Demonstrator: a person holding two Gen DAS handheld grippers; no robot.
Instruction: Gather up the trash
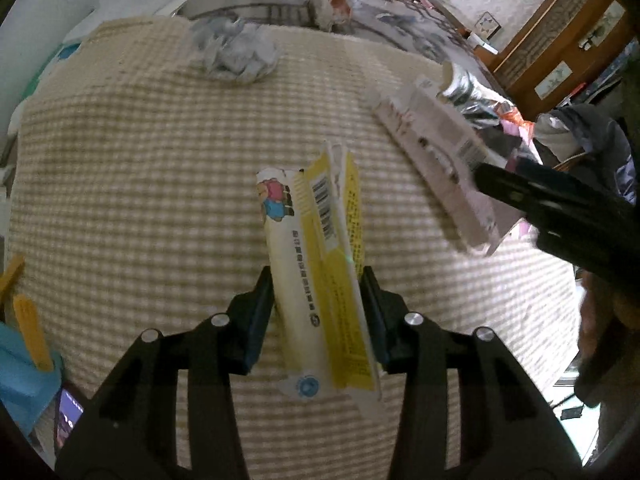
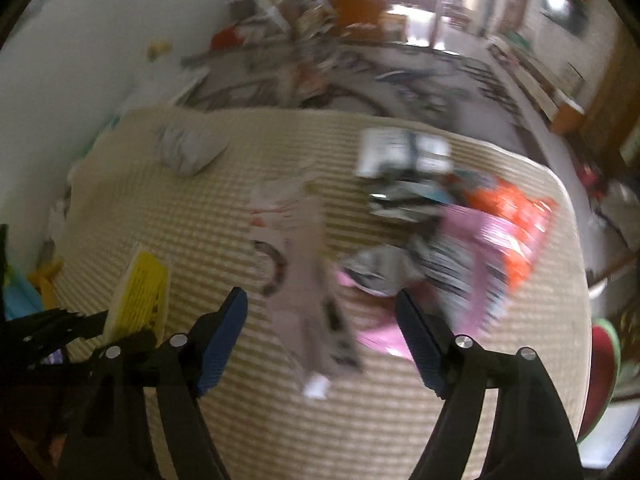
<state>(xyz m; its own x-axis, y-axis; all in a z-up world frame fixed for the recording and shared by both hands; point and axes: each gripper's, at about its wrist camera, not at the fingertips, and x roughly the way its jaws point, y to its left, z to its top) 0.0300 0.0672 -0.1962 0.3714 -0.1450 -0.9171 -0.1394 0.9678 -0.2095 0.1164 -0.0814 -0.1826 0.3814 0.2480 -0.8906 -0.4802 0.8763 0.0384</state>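
Jaws clamped, the left gripper (image 1: 318,280) pinches a flattened yellow carton (image 1: 320,256) above the checked tablecloth (image 1: 140,160); the right gripper (image 2: 322,312) gapes over a pale flattened box (image 2: 296,252) mid-cloth.

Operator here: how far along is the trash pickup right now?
Early. No bin is in view, so nothing shows as collected. In hand: the left gripper is clamped on the yellow carton. The right gripper has its jaws open above the pale flattened box. Left on the checked cloth: crumpled paper and the wrapper pile.
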